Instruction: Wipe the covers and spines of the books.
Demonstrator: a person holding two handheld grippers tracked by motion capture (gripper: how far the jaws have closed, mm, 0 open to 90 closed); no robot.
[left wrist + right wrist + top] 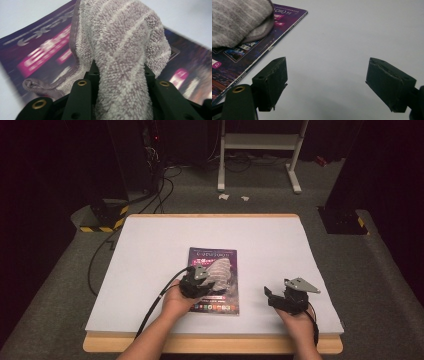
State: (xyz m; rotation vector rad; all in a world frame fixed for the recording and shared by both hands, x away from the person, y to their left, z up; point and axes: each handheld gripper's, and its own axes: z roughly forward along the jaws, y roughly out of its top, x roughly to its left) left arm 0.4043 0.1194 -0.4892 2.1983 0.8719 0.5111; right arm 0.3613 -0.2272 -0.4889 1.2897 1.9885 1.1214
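Gripper-held point(200, 282) towel point(218, 272) lengthwise along magazine point(214, 254)

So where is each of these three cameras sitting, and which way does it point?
High view: above the person's side, looking forward and down on the table; both forearms enter from below, left gripper, right gripper.
Left gripper view: rides that gripper, looking along its jaws, shut on the grey towel over the magazine.
Right gripper view: rides that gripper, looking along its open jaws across the bare table.
Shared: towel and magazine appear in all three.
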